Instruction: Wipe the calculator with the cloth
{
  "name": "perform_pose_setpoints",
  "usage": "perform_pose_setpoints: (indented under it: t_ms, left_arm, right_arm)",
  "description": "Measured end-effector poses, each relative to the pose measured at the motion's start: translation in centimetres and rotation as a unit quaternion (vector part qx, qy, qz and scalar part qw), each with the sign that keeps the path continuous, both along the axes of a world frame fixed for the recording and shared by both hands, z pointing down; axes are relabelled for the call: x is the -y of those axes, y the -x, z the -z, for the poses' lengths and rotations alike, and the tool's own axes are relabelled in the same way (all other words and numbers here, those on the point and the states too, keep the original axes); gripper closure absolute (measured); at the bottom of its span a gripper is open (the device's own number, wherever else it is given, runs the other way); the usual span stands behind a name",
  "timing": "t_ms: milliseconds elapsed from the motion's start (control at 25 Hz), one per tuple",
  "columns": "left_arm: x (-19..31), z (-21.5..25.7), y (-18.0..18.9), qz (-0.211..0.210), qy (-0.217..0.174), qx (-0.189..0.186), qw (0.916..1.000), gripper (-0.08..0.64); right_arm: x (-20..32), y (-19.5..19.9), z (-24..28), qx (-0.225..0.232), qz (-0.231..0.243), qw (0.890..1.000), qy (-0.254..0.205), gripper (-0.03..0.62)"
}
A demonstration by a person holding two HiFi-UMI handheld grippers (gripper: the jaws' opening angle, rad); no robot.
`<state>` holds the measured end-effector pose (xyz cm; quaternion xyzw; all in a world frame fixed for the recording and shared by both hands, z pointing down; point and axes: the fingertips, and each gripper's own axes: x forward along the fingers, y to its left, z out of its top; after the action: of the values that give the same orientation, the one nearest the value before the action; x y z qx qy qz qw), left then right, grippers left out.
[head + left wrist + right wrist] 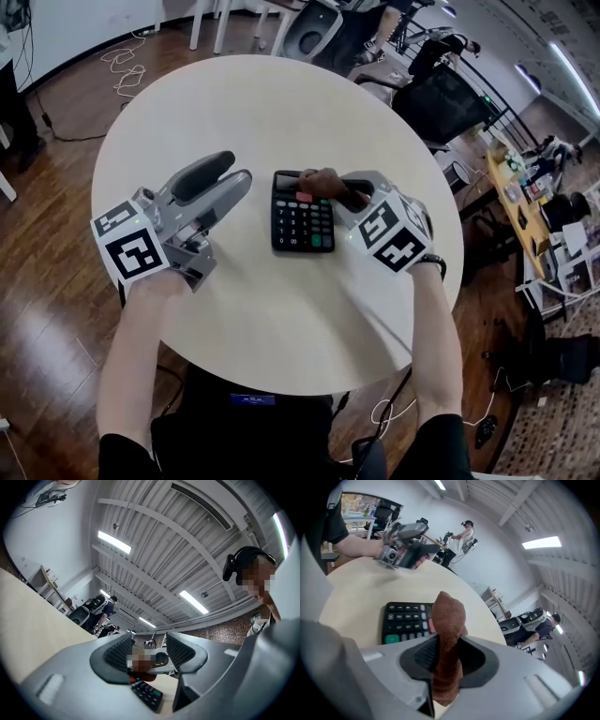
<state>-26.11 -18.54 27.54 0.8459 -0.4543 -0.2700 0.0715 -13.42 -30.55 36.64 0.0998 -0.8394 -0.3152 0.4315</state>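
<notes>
One calculator (302, 223), key print unreadable, right gripper (343, 193) pinching brown cloth (447, 620) at its top edge, left gripper (234, 170) parted, empty, alongside.

Round pale bench (281, 309) on a dark wood floor (56, 281); cables (122, 66) beyond it, cluttered desks (525, 197) to its right, strip lights (115, 542) overhead.

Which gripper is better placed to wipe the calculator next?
Right. The right gripper is shut on the brown cloth, held over the upper end of the calculator. The left gripper is open and empty, off to the calculator's side.
</notes>
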Motion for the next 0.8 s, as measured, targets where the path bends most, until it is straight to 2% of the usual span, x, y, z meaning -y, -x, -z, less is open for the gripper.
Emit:
perform_pose_setpoints:
  t_ms: [200, 480, 640, 720, 800]
  left_arm:
    - [0.1, -0.2, -0.1, -0.002, 0.002, -0.003, 1.0000, 0.331]
    - [0.1, 0.0, -0.2, -0.001, 0.004, 0.009, 1.0000, 0.331]
    - [0.0, 0.0, -0.2, -0.001, 0.005, 0.007, 1.0000, 0.331]
    - [0.0, 0.1, -0.2, -0.002, 0.006, 0.007, 1.0000, 0.331]
    - [0.0, 0.2, -0.3, -0.003, 0.007, 0.010, 0.9999, 0.331]
  right_arm:
    - [-0.1, 0.2, -2.8, -0.053, 0.008, 0.999, 0.001, 0.497]
    - [-5.9, -3.0, -4.1, -0.122, 0.063, 0.990, 0.031, 0.497]
    - [-10.0, -5.6, -5.1, -0.166, 0.104, 0.979, 0.058, 0.497]
    - [-10.9, -6.1, -4.6, -0.166, 0.115, 0.977, 0.064, 0.497]
    - [-9.7, -5.2, -3.0, -0.135, 0.102, 0.984, 0.053, 0.497]
